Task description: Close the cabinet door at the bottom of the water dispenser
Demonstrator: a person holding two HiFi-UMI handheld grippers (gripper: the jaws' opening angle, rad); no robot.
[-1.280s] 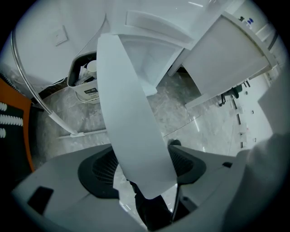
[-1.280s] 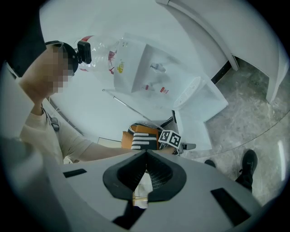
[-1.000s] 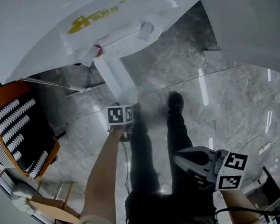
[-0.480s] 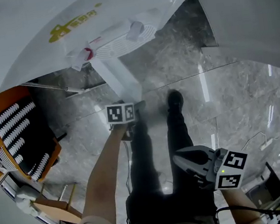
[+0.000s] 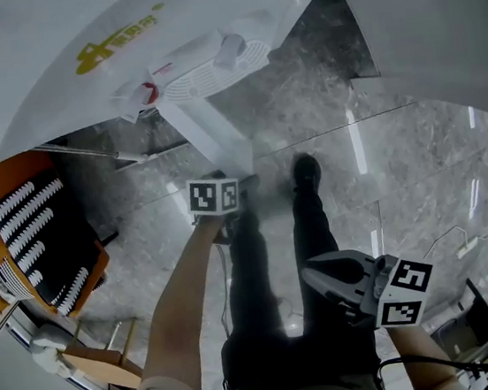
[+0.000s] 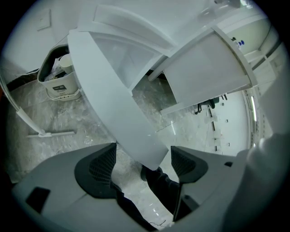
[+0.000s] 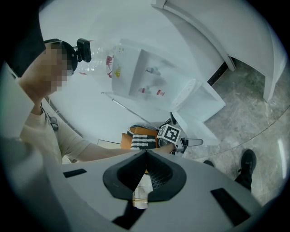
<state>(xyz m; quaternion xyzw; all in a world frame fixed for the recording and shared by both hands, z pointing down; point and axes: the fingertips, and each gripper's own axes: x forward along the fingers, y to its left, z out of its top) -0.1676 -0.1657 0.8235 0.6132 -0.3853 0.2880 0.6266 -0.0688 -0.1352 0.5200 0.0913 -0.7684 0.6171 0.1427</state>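
Head view: white water dispenser (image 5: 120,63) stands on the grey marble floor (image 5: 419,167). Its white cabinet door (image 5: 212,140) at the bottom is swung out, not yet shut.

Left gripper (image 5: 226,192) is held low at the door's free edge. In the left gripper view the tongs (image 6: 144,159) stand apart, with the door's lower corner (image 6: 152,156) between them. No clamping shows, and I cannot tell whether either pad touches the panel.

Right gripper (image 5: 319,278) hangs back by the person's right leg, well apart from the door. In its own view the tongs (image 7: 145,156) are pressed together with nothing between them.

The person's dark shoe (image 5: 305,173) sits on the floor just right of the door. A small bin (image 6: 59,86) stands beyond the door.

Risks, as judgement:
- Only 1 corner lies in the gap, so a push could let the panel slide out of the tongs.
- A tong left around the edge could get pinched against the frame.
- A soft push may leave the door ajar, while a hard one may bounce it back or shift the dispenser on the smooth floor.
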